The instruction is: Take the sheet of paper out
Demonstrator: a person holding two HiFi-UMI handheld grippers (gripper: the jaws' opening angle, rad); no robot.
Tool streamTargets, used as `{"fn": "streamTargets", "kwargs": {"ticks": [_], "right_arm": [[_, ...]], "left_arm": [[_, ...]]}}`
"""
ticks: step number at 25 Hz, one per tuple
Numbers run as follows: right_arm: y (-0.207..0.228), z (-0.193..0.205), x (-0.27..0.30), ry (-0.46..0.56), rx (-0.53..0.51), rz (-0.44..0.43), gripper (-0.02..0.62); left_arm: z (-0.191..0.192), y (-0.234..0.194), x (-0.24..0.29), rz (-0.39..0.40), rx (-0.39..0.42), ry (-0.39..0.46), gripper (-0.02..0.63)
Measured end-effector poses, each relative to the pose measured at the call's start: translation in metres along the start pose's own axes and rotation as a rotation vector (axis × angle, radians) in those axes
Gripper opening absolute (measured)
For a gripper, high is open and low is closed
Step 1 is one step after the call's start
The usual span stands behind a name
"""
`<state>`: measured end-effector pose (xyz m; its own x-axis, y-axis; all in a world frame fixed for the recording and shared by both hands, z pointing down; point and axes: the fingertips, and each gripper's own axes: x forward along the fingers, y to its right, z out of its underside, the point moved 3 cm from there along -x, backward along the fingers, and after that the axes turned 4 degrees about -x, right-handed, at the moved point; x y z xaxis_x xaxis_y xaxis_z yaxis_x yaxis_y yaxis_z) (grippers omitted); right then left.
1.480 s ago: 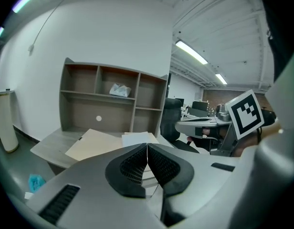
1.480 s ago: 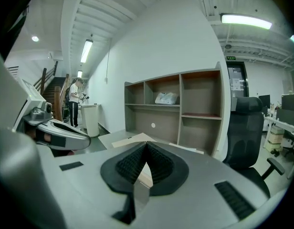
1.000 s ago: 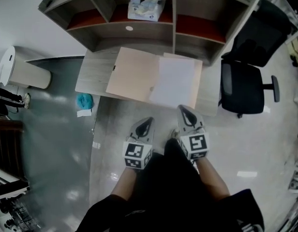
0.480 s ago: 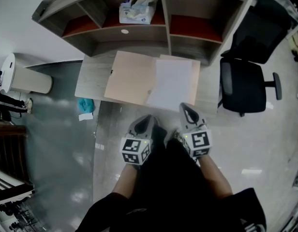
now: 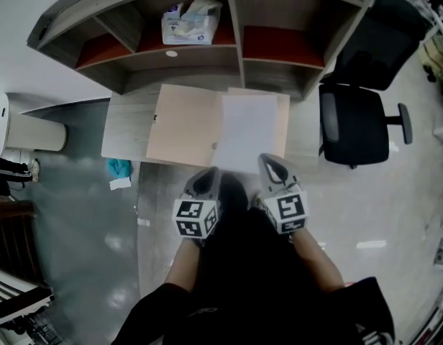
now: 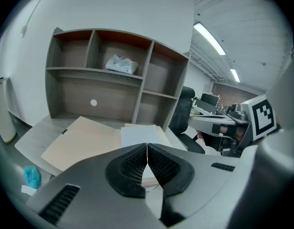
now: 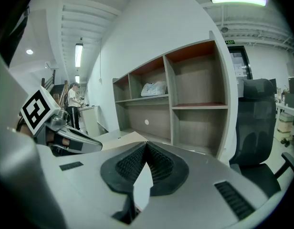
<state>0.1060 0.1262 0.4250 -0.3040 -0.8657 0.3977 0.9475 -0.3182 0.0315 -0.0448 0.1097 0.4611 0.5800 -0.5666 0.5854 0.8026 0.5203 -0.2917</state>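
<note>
Head view: plain white sheet of paper; print on packet illegible.

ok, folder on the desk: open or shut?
Open. The folder lies spread flat on the desk, both tan halves showing, with the white sheet lying exposed on its right half.
</note>
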Motion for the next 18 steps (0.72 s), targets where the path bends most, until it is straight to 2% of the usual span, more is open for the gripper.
{"fn": "streamTargets", "kwargs": {"ticks": [5,10,18], "right_arm": [[0.006,0.0,0.023,-0.048,0.0,-0.005,0.017],[0.011,0.007,0.045,-0.112,0.001,-0.024,0.017],[0.012,0.018,0.071,-0.205,0.008,-0.022,0.017]], "left_arm": [[0.0,-0.015,0.024,0.035,-0.009,-0.088,0.044],[-0.001,-0.031,0.043,0.076,-0.022,-0.136,0.044],[0.015,-0.06,0.07,0.114,0.019,-0.28,0.044]]}}
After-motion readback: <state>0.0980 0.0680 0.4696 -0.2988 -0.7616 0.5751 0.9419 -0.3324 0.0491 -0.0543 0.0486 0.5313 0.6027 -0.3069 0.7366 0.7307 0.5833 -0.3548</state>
